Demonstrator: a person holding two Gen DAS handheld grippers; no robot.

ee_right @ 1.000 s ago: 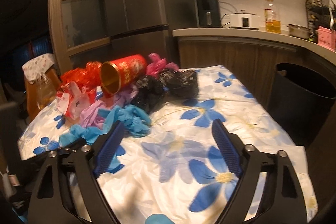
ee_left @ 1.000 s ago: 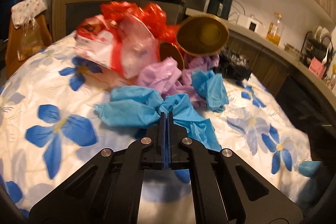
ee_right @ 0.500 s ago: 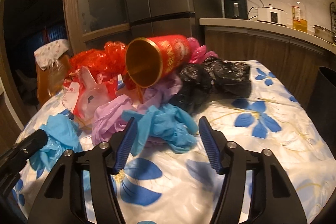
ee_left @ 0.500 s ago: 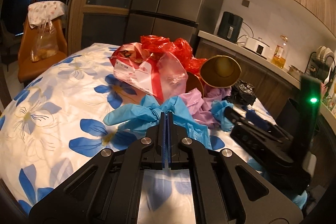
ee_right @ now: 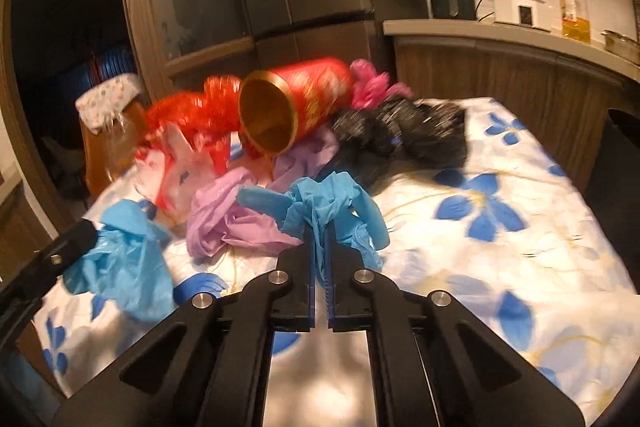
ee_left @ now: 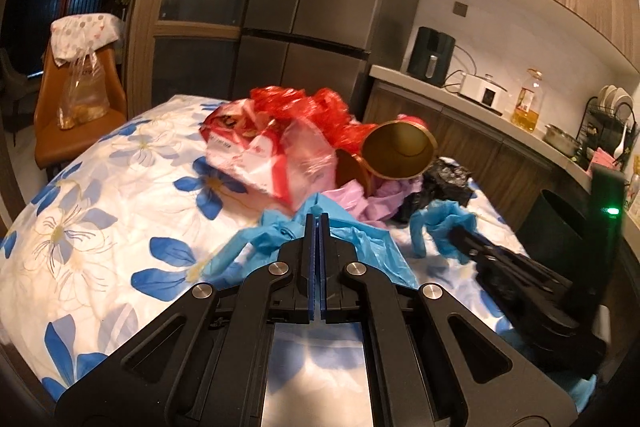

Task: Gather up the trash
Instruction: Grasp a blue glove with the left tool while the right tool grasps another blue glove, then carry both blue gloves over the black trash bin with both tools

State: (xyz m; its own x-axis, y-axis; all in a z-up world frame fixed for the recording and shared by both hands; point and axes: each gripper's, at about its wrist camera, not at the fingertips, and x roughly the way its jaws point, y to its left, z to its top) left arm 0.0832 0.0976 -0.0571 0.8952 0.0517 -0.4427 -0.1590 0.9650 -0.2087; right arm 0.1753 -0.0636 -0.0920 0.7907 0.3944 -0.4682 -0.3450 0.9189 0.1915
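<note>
A trash pile lies on the floral tablecloth (ee_left: 100,211). My left gripper (ee_left: 317,223) is shut on a blue plastic bag (ee_left: 360,247), which also shows in the right wrist view (ee_right: 120,247). My right gripper (ee_right: 320,239) is shut on a crumpled blue glove (ee_right: 332,203), seen in the left wrist view (ee_left: 444,223) too. Behind them lie a red tube can with a gold mouth (ee_right: 296,107), a lilac bag (ee_right: 236,219), a red-and-white bag (ee_left: 276,155), red cellophane (ee_right: 188,115) and black bags (ee_right: 404,135).
A black bin (ee_left: 560,223) stands at the table's right, below the kitchen counter (ee_left: 480,107). An orange chair (ee_left: 76,115) with a bag stands at the far left. A fridge (ee_left: 312,7) is behind the table.
My right gripper moved in and closed on the blue glove. My left gripper, still shut on the blue bag, pulled it back from the pile.
</note>
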